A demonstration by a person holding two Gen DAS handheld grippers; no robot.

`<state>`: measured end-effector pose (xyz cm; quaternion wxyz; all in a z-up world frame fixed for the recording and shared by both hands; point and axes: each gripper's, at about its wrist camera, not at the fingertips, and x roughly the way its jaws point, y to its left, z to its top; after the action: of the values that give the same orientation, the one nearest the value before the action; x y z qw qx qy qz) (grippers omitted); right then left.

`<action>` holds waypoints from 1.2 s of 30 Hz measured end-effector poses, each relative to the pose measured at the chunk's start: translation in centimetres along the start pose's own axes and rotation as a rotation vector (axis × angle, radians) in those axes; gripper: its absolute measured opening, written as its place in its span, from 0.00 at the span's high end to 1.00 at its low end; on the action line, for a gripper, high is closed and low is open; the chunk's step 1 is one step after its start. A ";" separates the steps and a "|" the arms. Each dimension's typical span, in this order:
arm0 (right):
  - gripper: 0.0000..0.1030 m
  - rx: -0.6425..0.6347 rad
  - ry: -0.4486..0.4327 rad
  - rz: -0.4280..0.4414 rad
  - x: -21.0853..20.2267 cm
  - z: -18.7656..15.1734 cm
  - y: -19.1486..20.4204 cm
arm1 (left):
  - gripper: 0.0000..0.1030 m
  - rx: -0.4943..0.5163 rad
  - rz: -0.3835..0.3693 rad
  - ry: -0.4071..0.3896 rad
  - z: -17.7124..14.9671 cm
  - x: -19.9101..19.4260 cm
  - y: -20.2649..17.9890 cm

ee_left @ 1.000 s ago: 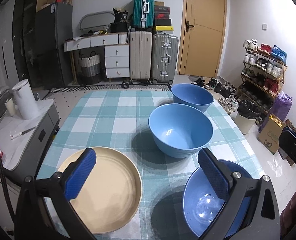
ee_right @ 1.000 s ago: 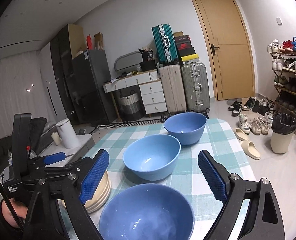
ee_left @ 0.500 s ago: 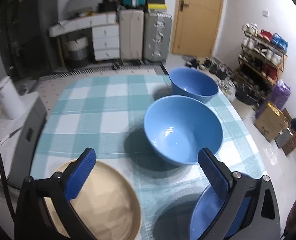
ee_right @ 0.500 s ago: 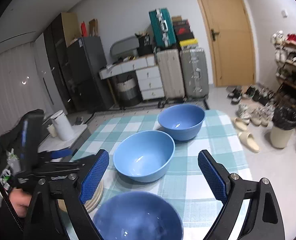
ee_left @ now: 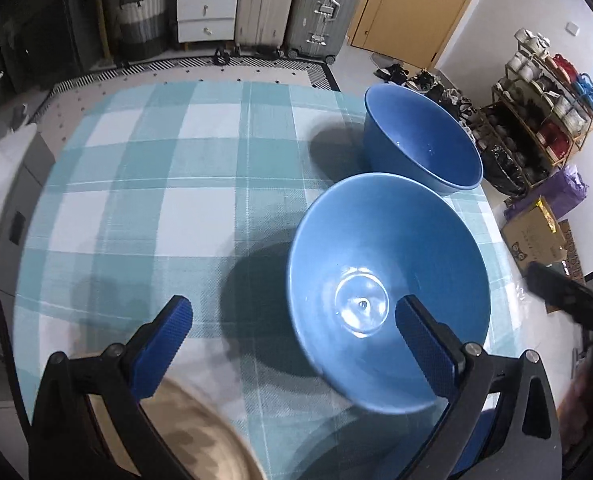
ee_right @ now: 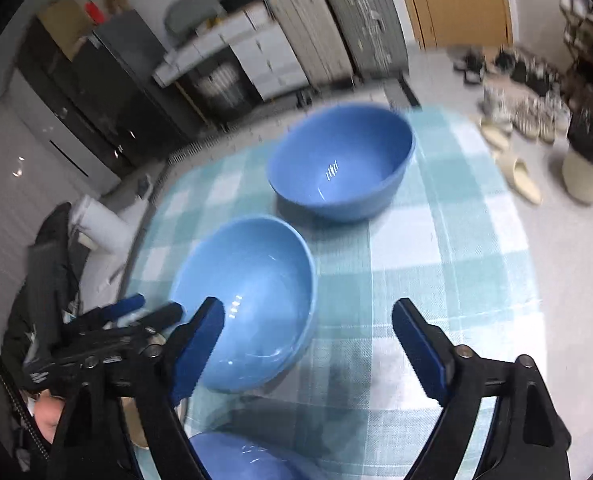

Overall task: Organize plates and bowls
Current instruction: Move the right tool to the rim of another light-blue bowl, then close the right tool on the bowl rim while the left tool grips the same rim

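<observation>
Three blue bowls on the checked tablecloth (ee_left: 144,208), all upright, mouths up; round, so no long axis to call. They line up roughly near-to-far down the table's right half. Middle bowl (ee_left: 388,280) sits at about 4 o'clock in the left wrist view, its rim close to the far bowl (ee_left: 420,140) at 1 o'clock; cannot tell if they touch. In the right wrist view the same pair: middle bowl (ee_right: 248,300) at 8 o'clock, far bowl (ee_right: 342,162) at 12 o'clock, a small gap visible between them. Near bowl (ee_right: 240,460) only a sliver at 6 o'clock under the right gripper; in the left view it is a blue patch (ee_left: 478,436) at 5 o'clock behind the finger.

One stack of beige plates (ee_left: 200,444), blurred, at 7 o'clock in the left view, flat, face up; count in the stack unreadable. A beige edge (ee_right: 136,420) shows low at 7 o'clock in the right view.

Left gripper (ee_left: 292,338) spread wide, holding nothing; its right finger overlaps the middle bowl's near rim in the picture, contact unclear. Right gripper (ee_right: 308,344) also spread wide and empty, above the cloth between middle and near bowls. Left gripper (ee_right: 108,332) seen at 8 o'clock in the right view.

Background: two suitcases (ee_left: 296,4), white drawers (ee_left: 206,4), shoe rack (ee_left: 544,92), door (ee_left: 412,4).
</observation>
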<state>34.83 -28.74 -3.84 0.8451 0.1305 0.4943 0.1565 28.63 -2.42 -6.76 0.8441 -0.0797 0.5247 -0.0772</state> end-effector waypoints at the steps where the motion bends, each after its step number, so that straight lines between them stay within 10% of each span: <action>1: 0.25 -0.003 0.023 -0.001 1.0 0.2 -0.1 | 0.01 0.004 -0.003 0.004 0.1 0.3 -0.1; 9: 0.51 -0.031 0.154 -0.038 7.1 0.6 -0.2 | 0.27 0.029 -0.022 0.064 0.7 2.7 -0.5; 11: 0.51 -0.029 0.169 -0.042 7.9 0.6 -0.4 | 0.59 0.026 -0.046 0.082 0.7 3.1 -0.4; 25: 0.82 -0.041 0.239 -0.060 10.6 0.2 -0.1 | 0.92 0.046 -0.106 0.122 -0.1 4.0 -0.4; 36: 0.95 -0.043 0.252 -0.086 10.9 0.2 0.4 | 0.94 0.026 -0.137 0.150 -0.1 4.1 -0.1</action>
<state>39.99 -24.07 -12.24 0.7848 0.0706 0.5981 0.1460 30.32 -3.45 -10.35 0.7961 -0.0983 0.5787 -0.1472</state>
